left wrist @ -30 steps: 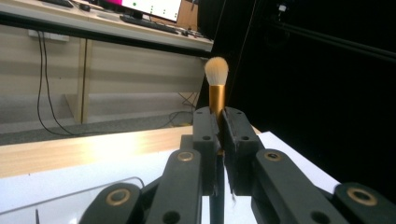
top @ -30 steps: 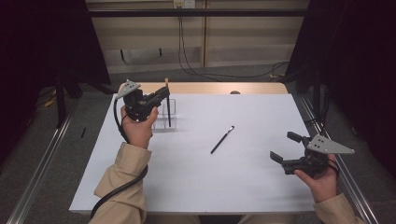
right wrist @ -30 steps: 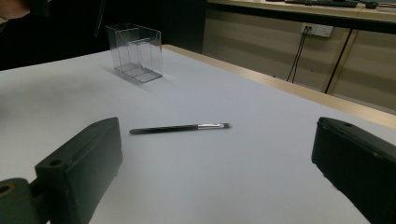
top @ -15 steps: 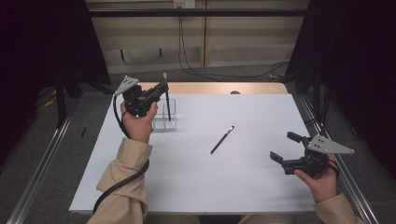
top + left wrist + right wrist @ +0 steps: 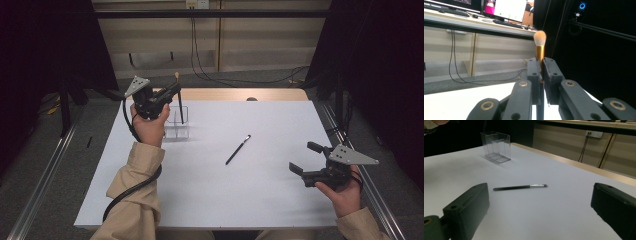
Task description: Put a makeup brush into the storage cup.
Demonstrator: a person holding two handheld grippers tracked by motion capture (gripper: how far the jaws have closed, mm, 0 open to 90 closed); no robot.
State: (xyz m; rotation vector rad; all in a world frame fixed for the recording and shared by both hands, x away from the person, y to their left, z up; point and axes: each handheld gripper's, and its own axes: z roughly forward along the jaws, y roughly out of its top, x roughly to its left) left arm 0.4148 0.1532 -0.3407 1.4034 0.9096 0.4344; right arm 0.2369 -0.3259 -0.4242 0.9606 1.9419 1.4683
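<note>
Upright, fluffy gold-ferruled brush [image 5: 540, 43] pinched in left hand-held gripper [image 5: 541, 72], right hand-held gripper [image 5: 540, 205] gaping empty.

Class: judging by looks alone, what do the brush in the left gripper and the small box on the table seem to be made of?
Brush: pale, soft bristles, natural or synthetic unclear; shiny gold collar, probably metal; dark handle. Box: clear glossy plastic, likely acrylic, since the table shows through its walls.

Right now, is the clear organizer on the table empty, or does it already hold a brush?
Empty in the right gripper view: the clear organizer shows bare compartments. The makeup brush is upright, clamped in the left gripper; the thin brush lies on the table.
</note>
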